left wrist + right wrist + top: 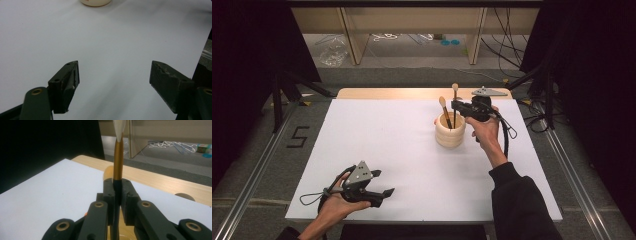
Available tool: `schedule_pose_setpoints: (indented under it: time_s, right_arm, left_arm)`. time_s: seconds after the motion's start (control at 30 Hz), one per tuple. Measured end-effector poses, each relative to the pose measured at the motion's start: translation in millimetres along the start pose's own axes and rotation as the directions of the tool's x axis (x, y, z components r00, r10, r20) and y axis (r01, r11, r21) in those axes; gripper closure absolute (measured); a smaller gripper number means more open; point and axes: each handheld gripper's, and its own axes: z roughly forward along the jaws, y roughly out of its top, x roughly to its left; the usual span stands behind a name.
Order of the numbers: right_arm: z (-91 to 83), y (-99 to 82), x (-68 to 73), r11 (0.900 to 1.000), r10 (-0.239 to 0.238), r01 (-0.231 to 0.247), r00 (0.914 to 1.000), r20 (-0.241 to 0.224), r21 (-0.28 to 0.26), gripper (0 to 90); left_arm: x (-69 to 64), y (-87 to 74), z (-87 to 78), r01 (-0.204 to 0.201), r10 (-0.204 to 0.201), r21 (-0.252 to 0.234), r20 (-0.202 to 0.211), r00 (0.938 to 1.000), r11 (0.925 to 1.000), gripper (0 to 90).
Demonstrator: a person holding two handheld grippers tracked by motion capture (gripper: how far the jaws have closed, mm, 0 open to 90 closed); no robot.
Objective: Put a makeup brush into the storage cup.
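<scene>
High view: right gripper (pixel 455 105) sits directly over the wooden cup (pixel 450 132), jaws pinching the upright brush (pixel 455 102) partway up its handle. Brush long axis is near vertical, lower end inside the cup, bristle end above the jaws. A second brush (pixel 445 113) leans in the cup just left of the held one, close enough to get knocked on any sideways move. Straight vertical travel looks like the safe path, my read. Left gripper (pixel 371 190) is well away from the cup, down toward the near left corner of the white table (pixel 377 135), so the right hand is clearly the nearer one.

Left gripper view: jaws spread wide, nothing between them, bare table under them. Cup base (pixel 96 2) sits far ahead at the top edge.

Right gripper view: jaws pressed together on the brush's dark lower shaft, gold ferrule (pixel 118 160) rising straight up out of the pinch. The rounded tan shape behind the jaws is probably the second brush's head, too blurred to be sure. Cup is below the jaws, mostly hidden.
</scene>
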Motion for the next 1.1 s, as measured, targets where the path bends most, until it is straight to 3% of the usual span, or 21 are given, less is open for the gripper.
schedule_pose_setpoints:
  time_s: [0.23, 0.27, 0.47, 0.77, 0.83, 1.1]
  right_arm:
    - [2.9, -6.1, -1.8, 0.9999, 0.002, -0.002, 1.0, 0.003, 0.012, 84.2]
    - [3.1, -6.5, -0.6, 0.9998, 0.014, -0.014, 0.9999, -0.003, 0.016, 84.3]
    - [6.4, -9.5, -0.1, 0.9996, -0.021, 0.021, 0.9998, 0.006, 0.021, 84.2]
    - [8.9, -15.1, 0.9, 0.9992, 0.0, 0.0, 1.0, -0.006, 0.039, 84.2]
    - [8.9, -16.9, 0.4, 0.9985, -0.001, 0.0, 0.9999, 0.011, 0.054, 84.2]
    - [11.4, -21.0, -1.5, 0.999, 0.012, -0.011, 0.9999, -0.002, 0.043, 84.0]
  left_arm:
    - [0.4, 0.1, -0.3, -0.005, 0.005, -0.003, -0.006, 1.0, 1.0, 24.0]
    - [-0.8, -0.1, 0.7, 0.012, -0.012, -0.016, -0.01, 0.9999, 0.9998, 24.1]
    - [-0.7, -0.4, 1.0, 0.014, -0.014, -0.022, -0.011, 0.9998, 0.9997, 24.1]
    - [0.1, -0.4, 0.8, 0.011, -0.011, -0.023, -0.004, 0.9999, 0.9997, 24.1]
    - [-0.3, -0.5, 1.3, 0.018, -0.018, -0.028, -0.005, 0.9998, 0.9994, 24.1]
    - [0.3, -0.1, 0.1, 0.01, -0.01, -0.013, 0.002, 0.9999, 0.9999, 24.1]
